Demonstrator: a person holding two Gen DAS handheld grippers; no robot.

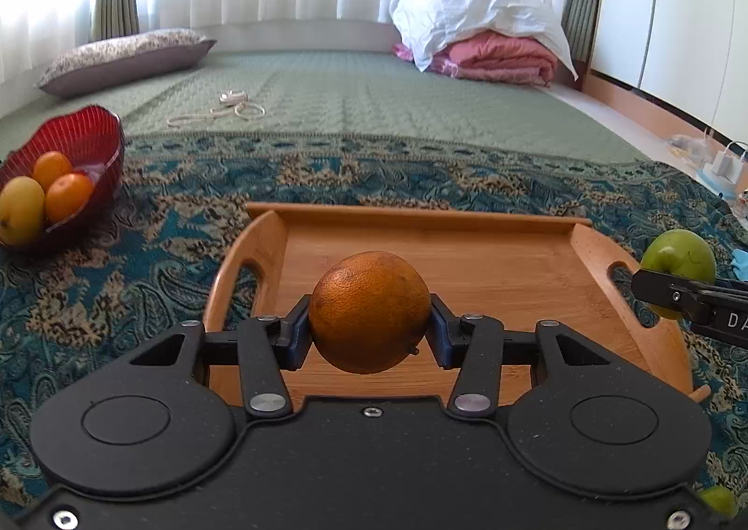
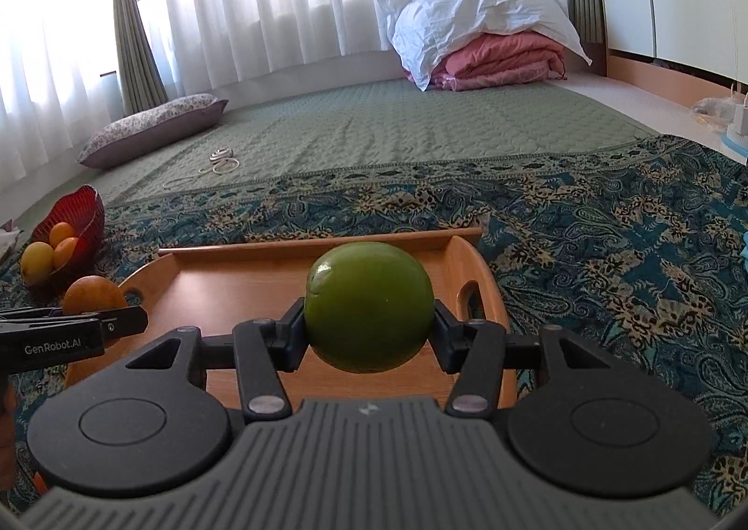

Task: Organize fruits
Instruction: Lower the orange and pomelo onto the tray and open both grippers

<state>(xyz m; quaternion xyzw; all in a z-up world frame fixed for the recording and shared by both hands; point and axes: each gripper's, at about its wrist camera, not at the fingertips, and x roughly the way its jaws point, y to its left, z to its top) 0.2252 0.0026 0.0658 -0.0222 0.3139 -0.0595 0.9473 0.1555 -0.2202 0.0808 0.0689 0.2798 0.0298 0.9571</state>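
Two tongs are loaded: our left tongs (image 1: 369, 338) clamp the orange (image 1: 369, 312), right tongs (image 2: 369, 338) clamp the green fruit (image 2: 368, 305); wooden tray (image 1: 491, 268) lies at 12 o'clock, beneath both.

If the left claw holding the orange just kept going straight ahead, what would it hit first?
Probably the far wall of the wooden tray. The left gripper, shut on the orange, points across the tray's bare floor; its height is unclear, so it might pass over.

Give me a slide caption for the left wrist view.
Left gripper holds an orange above the wooden tray.
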